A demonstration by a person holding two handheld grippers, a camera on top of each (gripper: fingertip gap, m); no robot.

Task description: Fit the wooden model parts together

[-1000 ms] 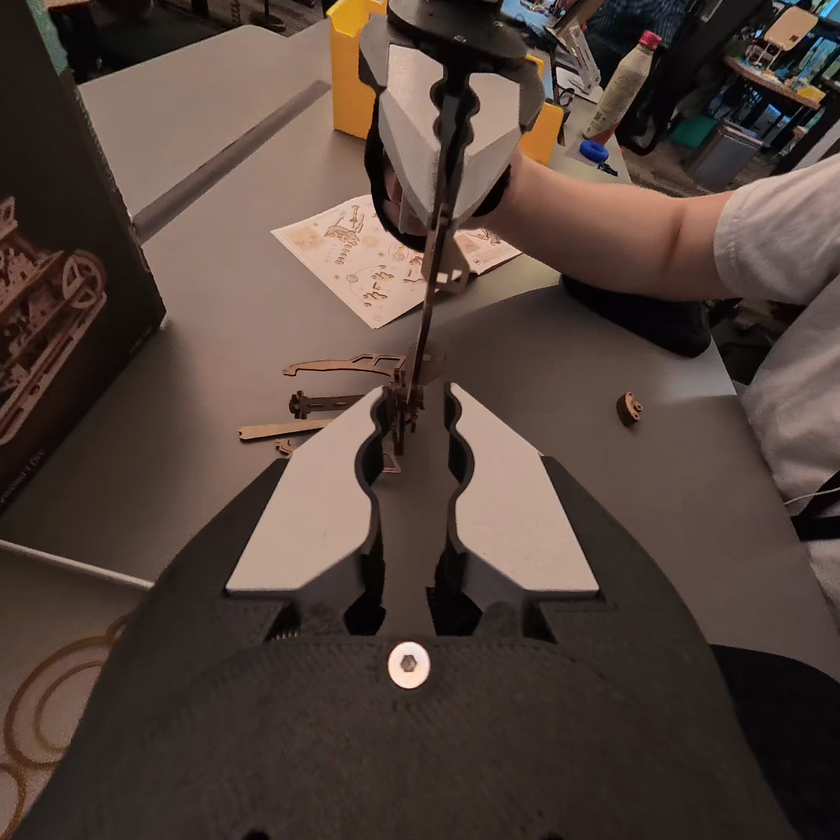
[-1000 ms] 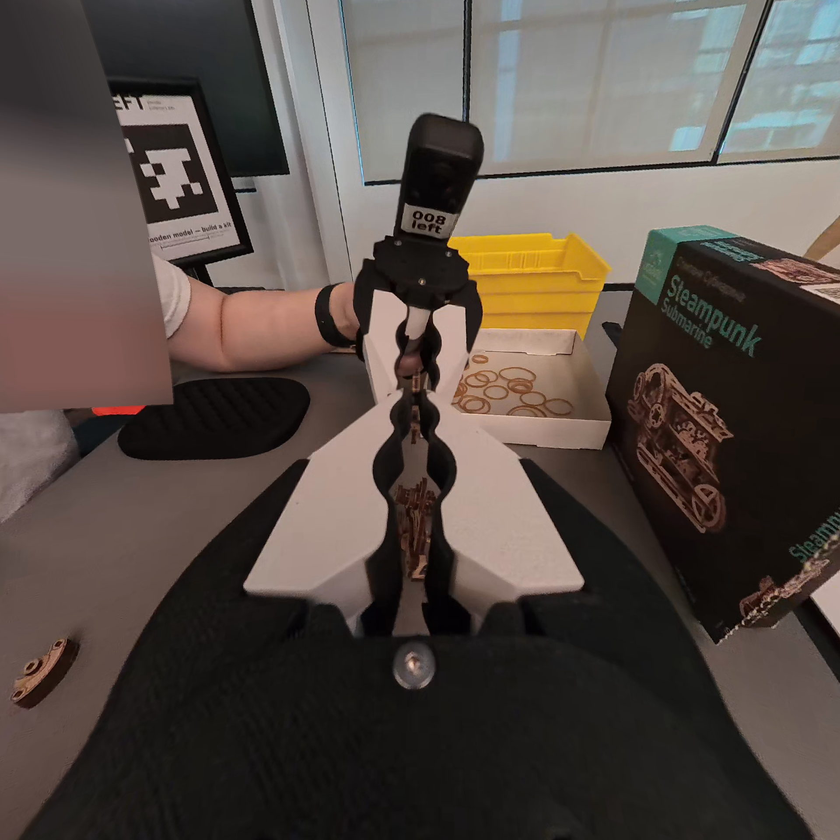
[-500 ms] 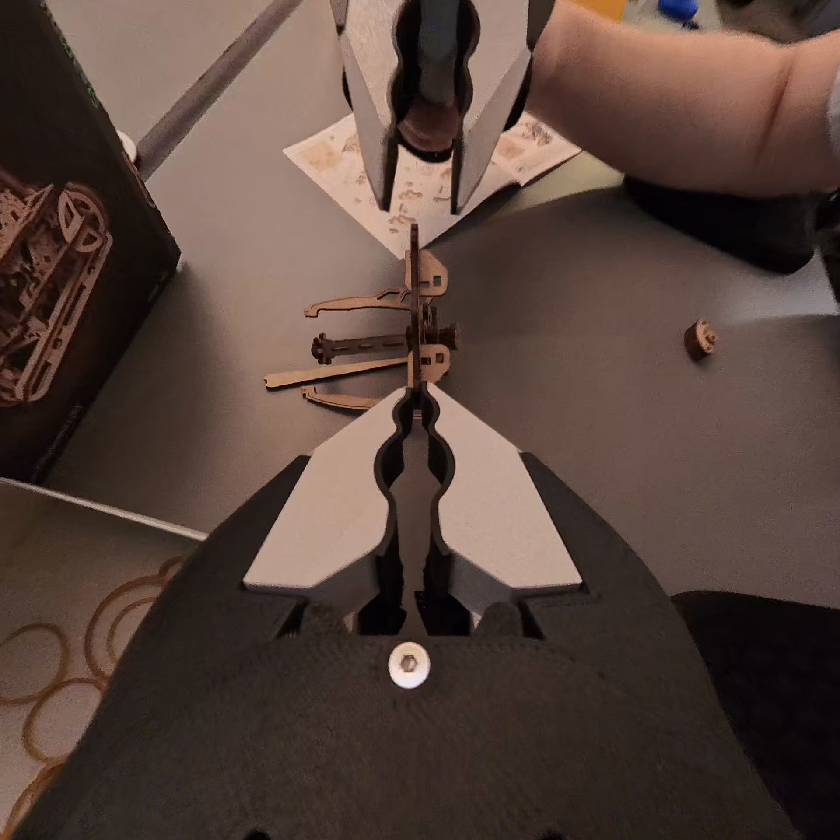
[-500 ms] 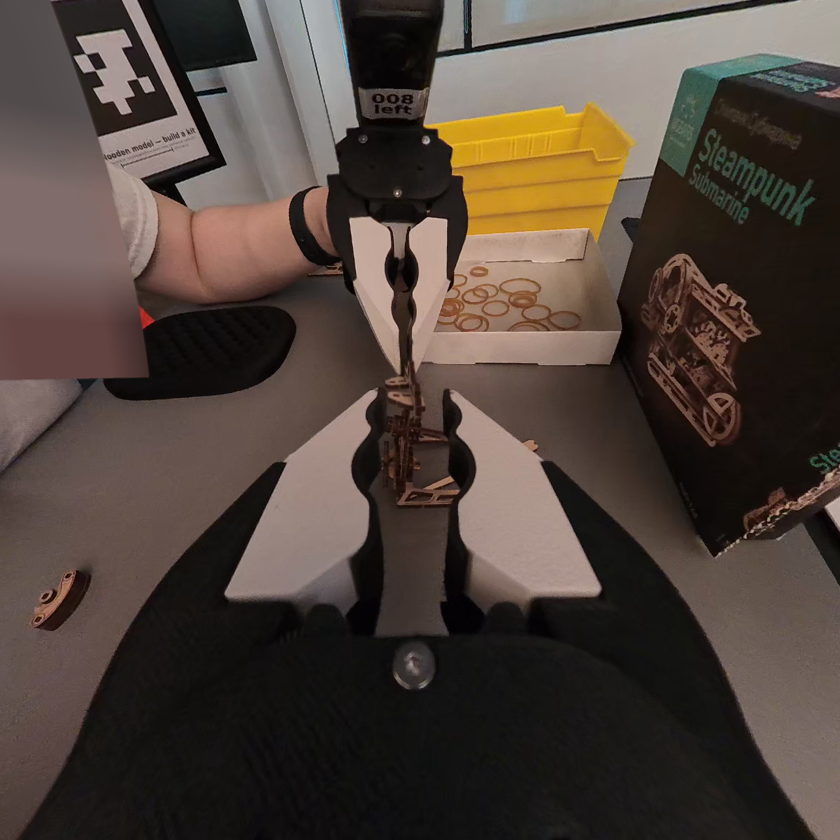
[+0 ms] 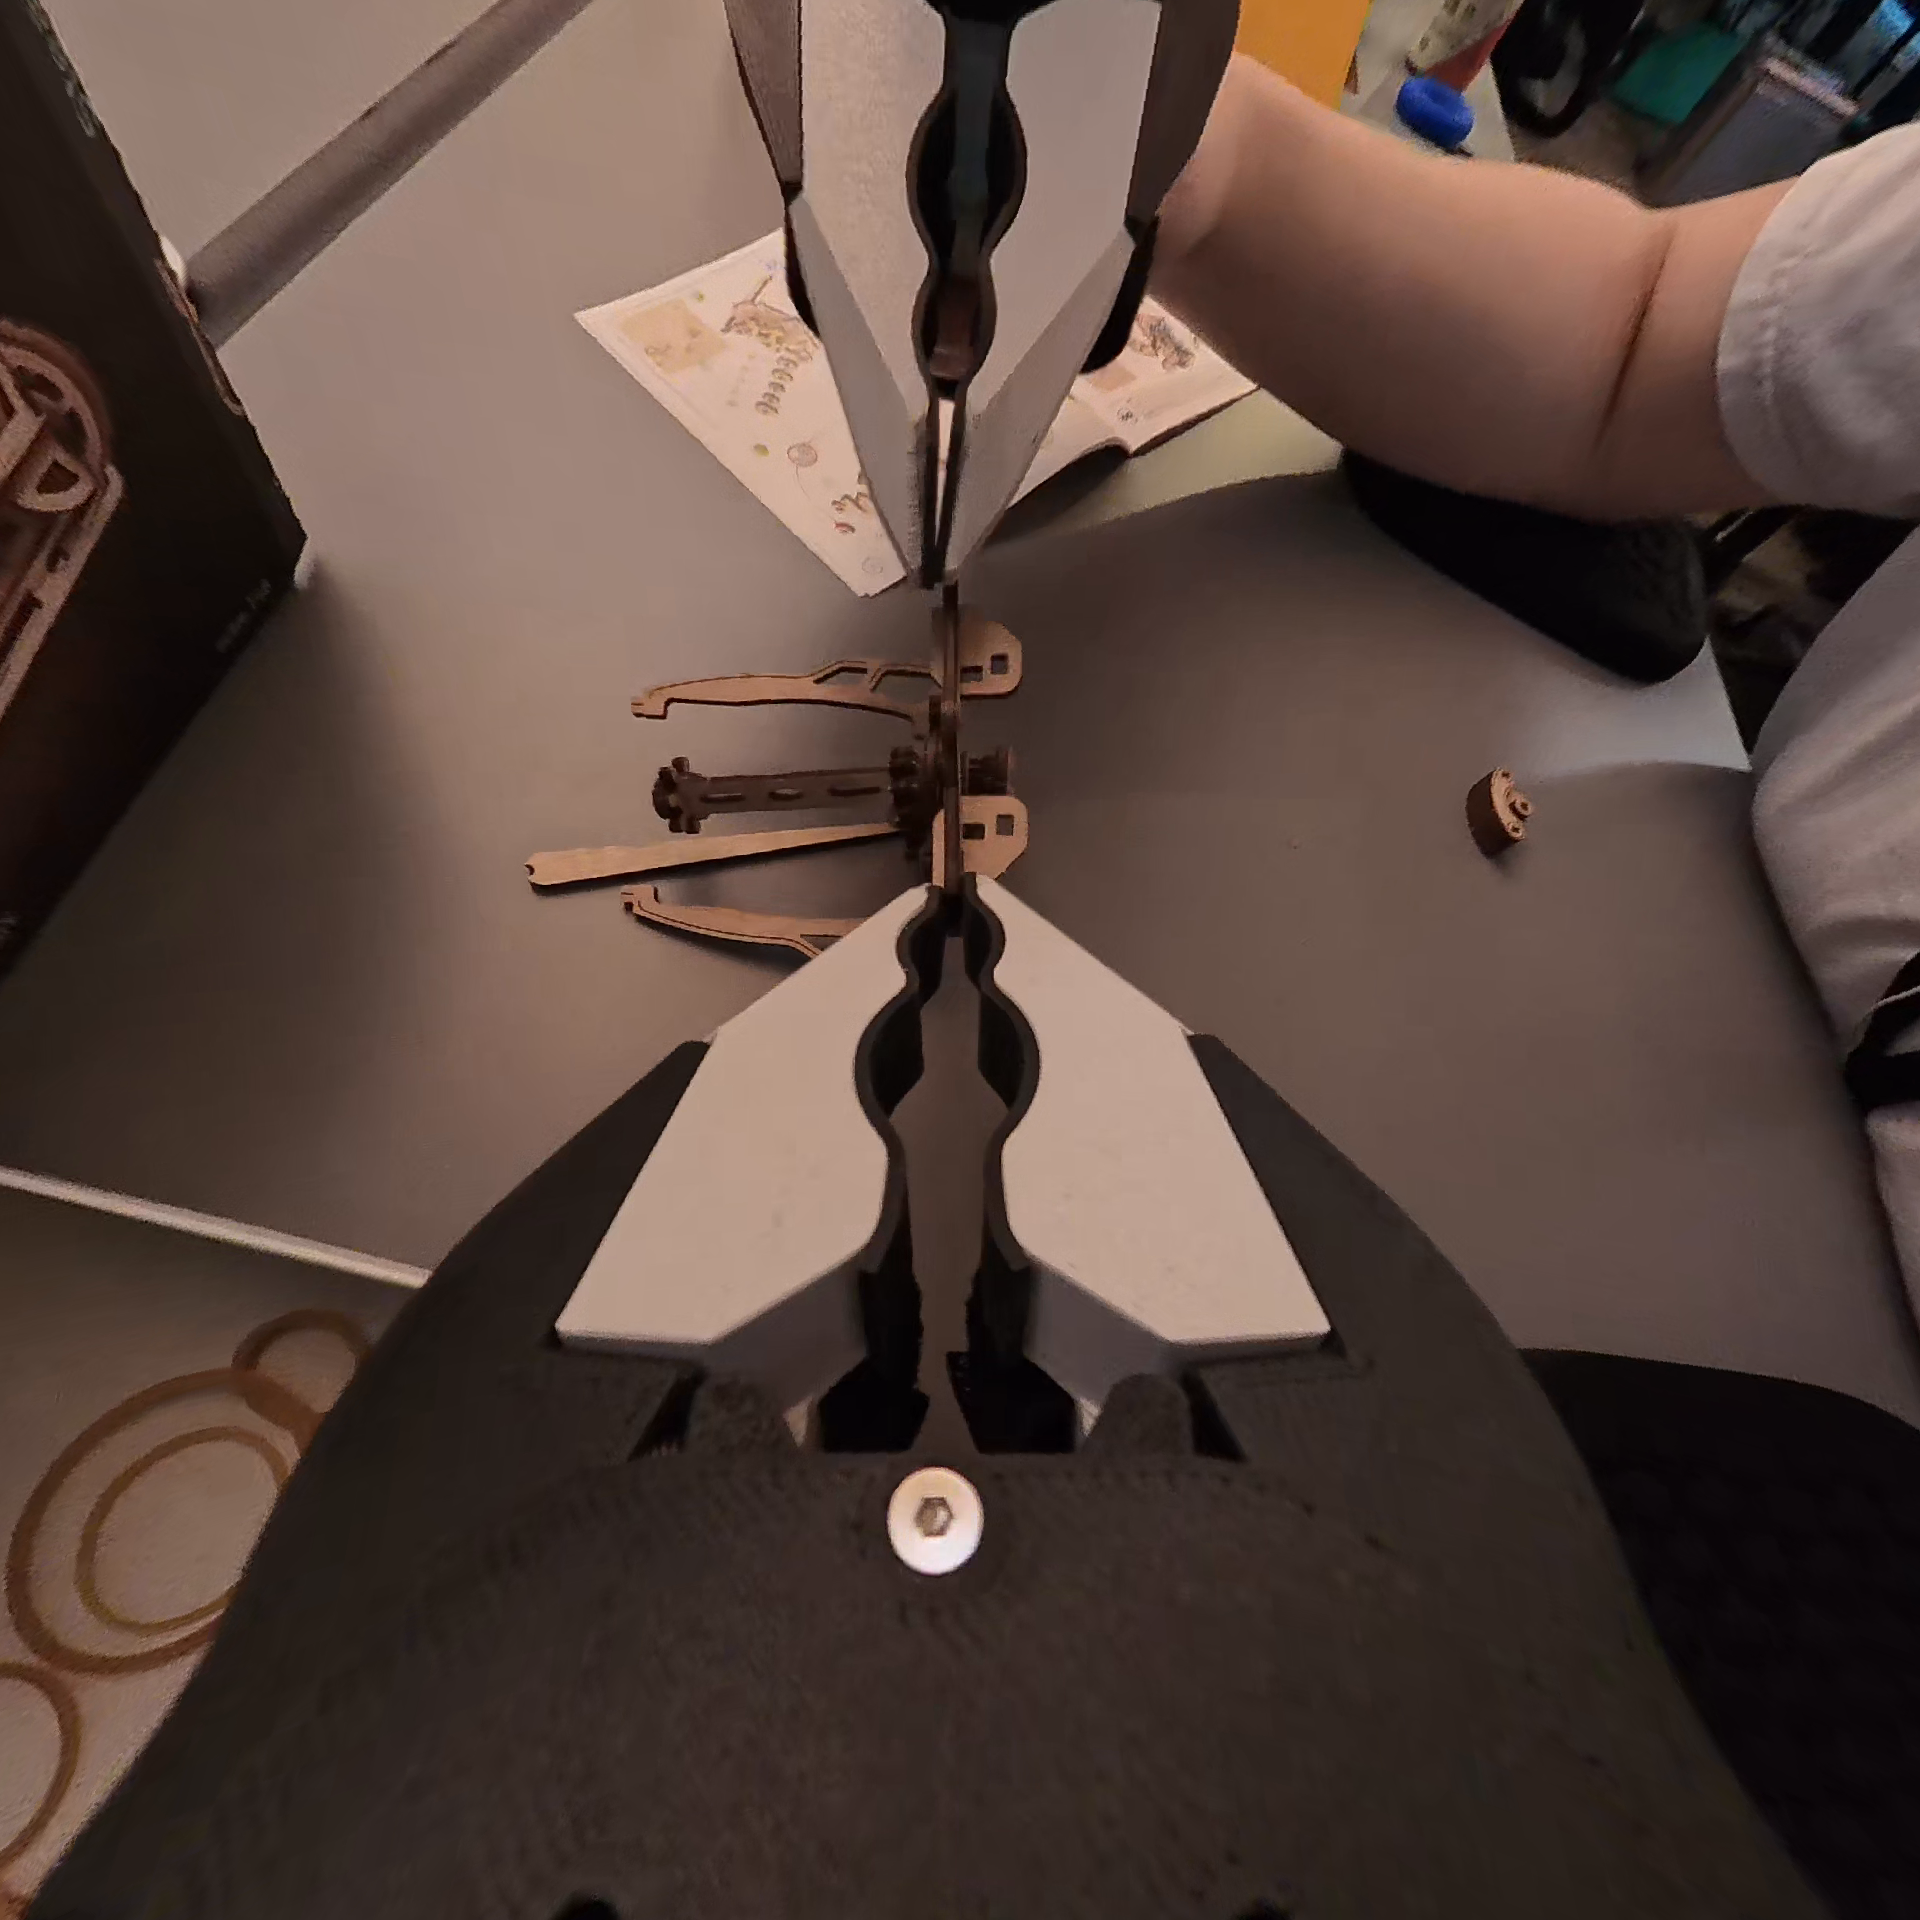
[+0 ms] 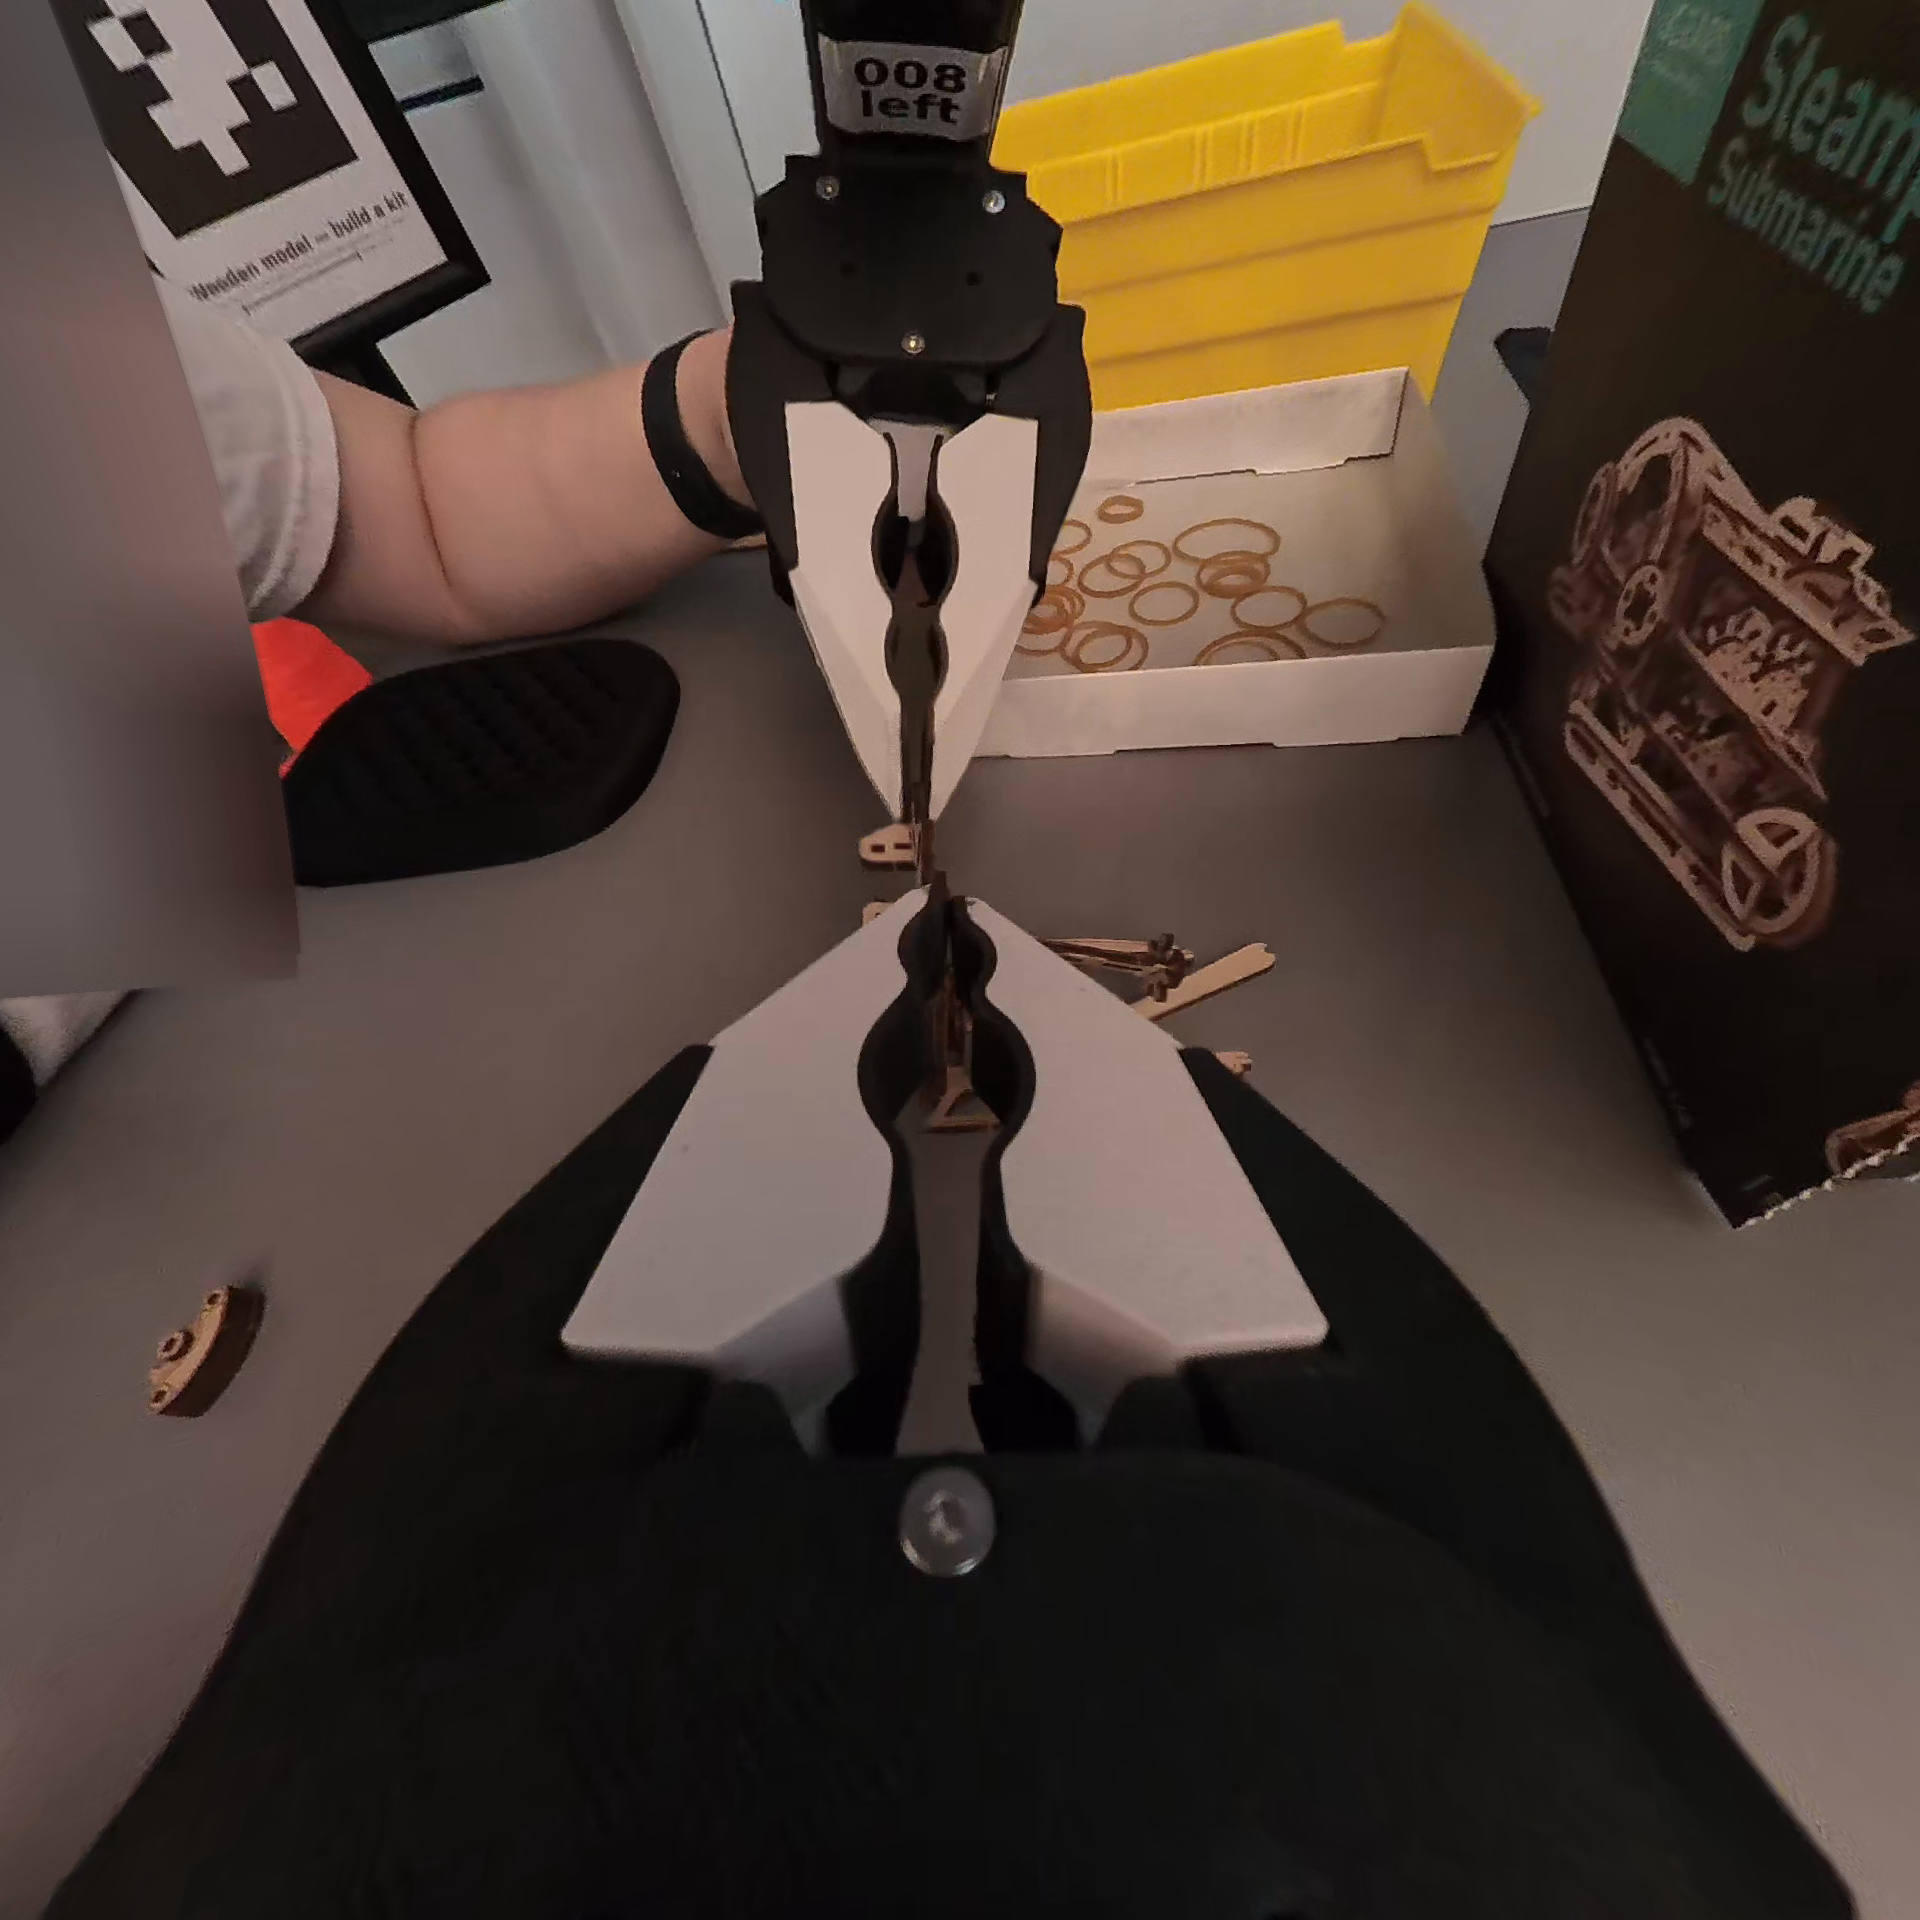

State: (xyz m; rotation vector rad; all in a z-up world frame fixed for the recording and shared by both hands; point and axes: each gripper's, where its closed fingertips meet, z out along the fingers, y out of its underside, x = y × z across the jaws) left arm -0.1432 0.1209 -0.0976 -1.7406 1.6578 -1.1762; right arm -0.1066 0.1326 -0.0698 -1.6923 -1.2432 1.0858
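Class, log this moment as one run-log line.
left hand-held gripper: shut on wooden assembly | right hand-held gripper: shut on its opposite end | loose curved wooden part: on table

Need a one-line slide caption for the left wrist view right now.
Left gripper and right gripper, jaws shut, pinch opposite ends of the upright wooden assembly above the grey table.

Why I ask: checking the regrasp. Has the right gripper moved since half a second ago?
Yes. The right gripper came forward to the instruction sheet's near corner, reaching the wooden assembly, jaws now closed on it.
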